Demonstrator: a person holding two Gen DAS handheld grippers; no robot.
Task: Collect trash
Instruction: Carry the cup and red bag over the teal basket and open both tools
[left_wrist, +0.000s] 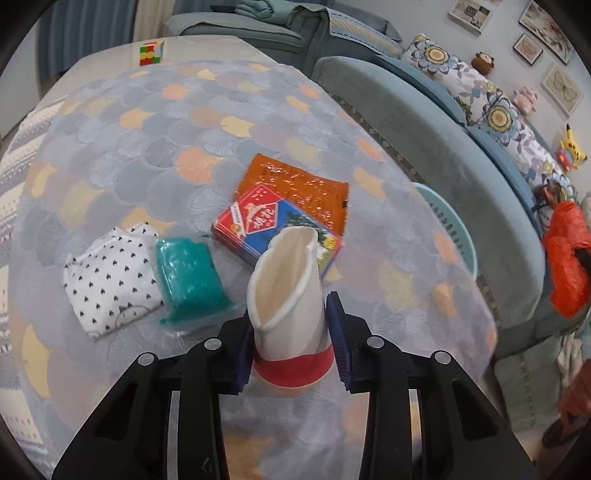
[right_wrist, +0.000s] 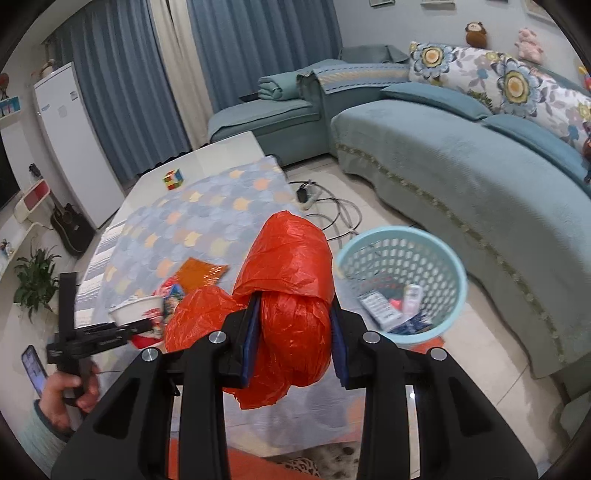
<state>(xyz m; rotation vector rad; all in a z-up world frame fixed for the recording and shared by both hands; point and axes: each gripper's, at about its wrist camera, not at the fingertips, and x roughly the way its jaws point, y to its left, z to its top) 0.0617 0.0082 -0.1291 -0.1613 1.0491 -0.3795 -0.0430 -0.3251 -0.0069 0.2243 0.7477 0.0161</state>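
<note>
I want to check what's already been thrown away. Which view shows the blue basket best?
The right wrist view: the blue basket shows whole on the floor by the sofa, with boxes and packets visible inside. The left wrist view shows only a sliver of its rim past the table's edge.

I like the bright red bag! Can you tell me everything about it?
The red bag is thin, crinkly, shiny plastic, bunched into a puffy wad with loose folds hanging below and to one side. The right tool squeezes its middle from both sides and holds it up off the table, near the blue basket. Nothing else touches it.
</note>
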